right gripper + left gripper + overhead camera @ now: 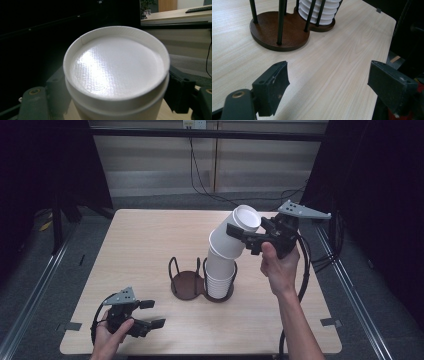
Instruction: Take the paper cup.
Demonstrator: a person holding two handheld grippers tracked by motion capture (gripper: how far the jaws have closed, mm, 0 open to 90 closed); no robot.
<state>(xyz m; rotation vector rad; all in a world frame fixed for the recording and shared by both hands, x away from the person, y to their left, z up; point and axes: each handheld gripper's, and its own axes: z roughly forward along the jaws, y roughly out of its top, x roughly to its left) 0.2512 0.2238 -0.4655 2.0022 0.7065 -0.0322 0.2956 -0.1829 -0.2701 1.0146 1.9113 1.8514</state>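
Observation:
A stack of upside-down white paper cups stands in the right ring of a dark brown two-ring cup holder. The stack's upper cups lean up and to the right. My right gripper is shut on the topmost cup, whose round base faces the right gripper view, with a jaw pressed on each side. My left gripper rests low near the table's front left corner, open, with bare wood between its jaws. It points at the holder's base and the cups.
The holder's left ring has nothing in it. The light wooden table ends at a front edge close to the left hand. Cables hang at the back, and metal rails run along both sides on the floor.

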